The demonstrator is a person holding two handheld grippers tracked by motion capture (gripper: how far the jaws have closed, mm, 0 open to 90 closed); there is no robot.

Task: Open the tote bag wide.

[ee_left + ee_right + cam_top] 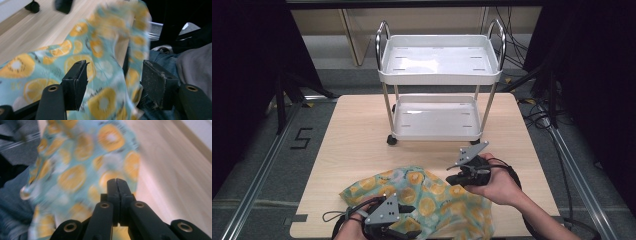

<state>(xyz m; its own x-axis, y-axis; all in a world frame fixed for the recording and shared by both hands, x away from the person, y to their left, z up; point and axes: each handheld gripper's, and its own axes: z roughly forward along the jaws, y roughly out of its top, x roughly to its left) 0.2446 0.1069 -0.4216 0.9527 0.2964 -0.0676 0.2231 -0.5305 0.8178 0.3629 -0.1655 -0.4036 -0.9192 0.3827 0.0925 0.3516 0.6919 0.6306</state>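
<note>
With no more than a fold of the fruit-print cloth point(427, 200) under control, I see several ways this could slip; from the high view the cloth lies crumpled at the near edge of the table point(357, 145), the left gripper point(404, 220) low over its near-left part and the right gripper point(457, 177) raised at its far-right corner, the white cart point(439, 90) standing well beyond both; if I lift the right side much higher than the left, I judge the fabric will drag off the table's near edge towards my lap; in the left gripper view the left gripper point(113, 82) has its fingers point(76, 82) spread, the cloth point(105, 100) draped loosely between them and, as far as I can tell, not pressed by either pad, so any pull from the other hand would simply slide it out; in the right gripper view the right gripper point(117, 185) has its fingers pressed tight together, the blurred cloth point(75, 175) hanging beyond and to the left of the tips; I cannot tell whether a thin edge is caught there, and if nothing is, the lift goes up empty
</note>
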